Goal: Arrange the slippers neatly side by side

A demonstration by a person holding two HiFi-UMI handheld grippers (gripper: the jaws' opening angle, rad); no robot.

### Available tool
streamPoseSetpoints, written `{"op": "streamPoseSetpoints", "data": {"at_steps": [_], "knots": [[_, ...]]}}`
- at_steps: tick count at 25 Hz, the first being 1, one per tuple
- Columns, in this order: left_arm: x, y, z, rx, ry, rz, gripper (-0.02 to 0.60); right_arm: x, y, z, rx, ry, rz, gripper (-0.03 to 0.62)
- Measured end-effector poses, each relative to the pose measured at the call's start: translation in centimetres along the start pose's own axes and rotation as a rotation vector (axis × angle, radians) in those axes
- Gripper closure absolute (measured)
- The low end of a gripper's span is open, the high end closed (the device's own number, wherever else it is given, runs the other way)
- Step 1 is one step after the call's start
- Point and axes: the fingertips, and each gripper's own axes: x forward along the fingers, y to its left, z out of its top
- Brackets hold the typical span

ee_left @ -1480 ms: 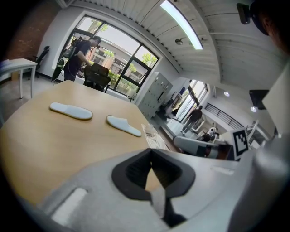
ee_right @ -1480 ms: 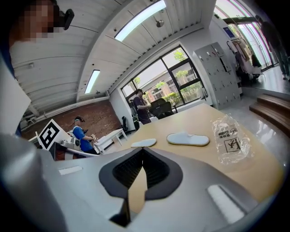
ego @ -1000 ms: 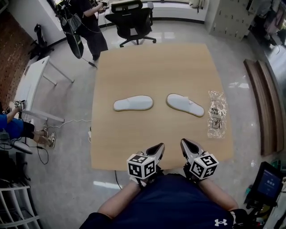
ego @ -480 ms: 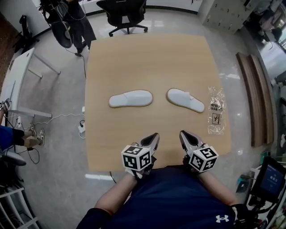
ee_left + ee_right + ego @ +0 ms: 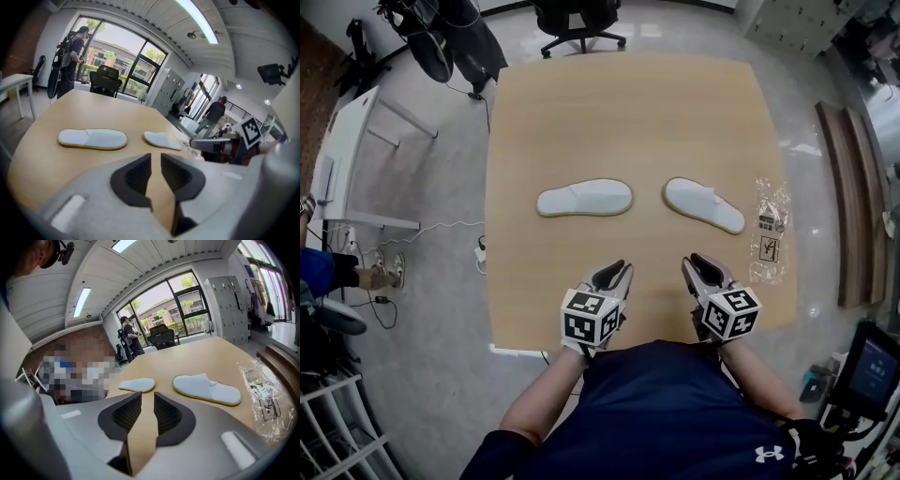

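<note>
Desk (image 5: 628,112): light wood; it carries both slippers and a bag.
Left slipper (image 5: 584,198): white, flat on the desk left of centre, lying crosswise, well apart from the other slipper.
Left gripper (image 5: 614,273): over the desk's near edge, short of the left slipper and not touching it. Its fingers have just been opening to a narrow gap, with nothing between them.
Right gripper (image 5: 697,266): beside the left one over the near edge, short of the right slipper. Its fingers have also just been opening, are slightly parted and hold nothing.
Right slipper (image 5: 704,204): white, flat on the desk right of centre, lying at a slant.
Bag (image 5: 769,232): clear plastic, flat, just right of the right slipper, near the desk's right edge.
</note>
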Motion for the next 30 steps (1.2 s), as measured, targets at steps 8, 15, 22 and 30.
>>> {"op": "streamPoseSetpoints", "data": {"at_steps": [8, 15, 22, 30], "knots": [[2.1, 6.7, 1.2, 0.247, 0.068, 0.182, 0.466, 3.2, -6.5, 1.3, -0.129, 0.041, -0.061, 0.402], [4.1, 13.4, 3.4, 0.511, 0.145, 0.252, 0.429, 6.6, -10.7, 3.8, -0.22, 0.063, -0.088, 0.365], [5.9, 19.0, 5.0, 0.729, 0.346, 0.225, 0.359, 9.0, -12.2, 3.8, -0.48, 0.199, -0.043, 0.342], [9.3, 21.6, 3.1, 0.848, 0.567, 0.115, 0.359, 11.3, -16.7, 1.2, -0.52, 0.383, 0.042, 0.316]]}}
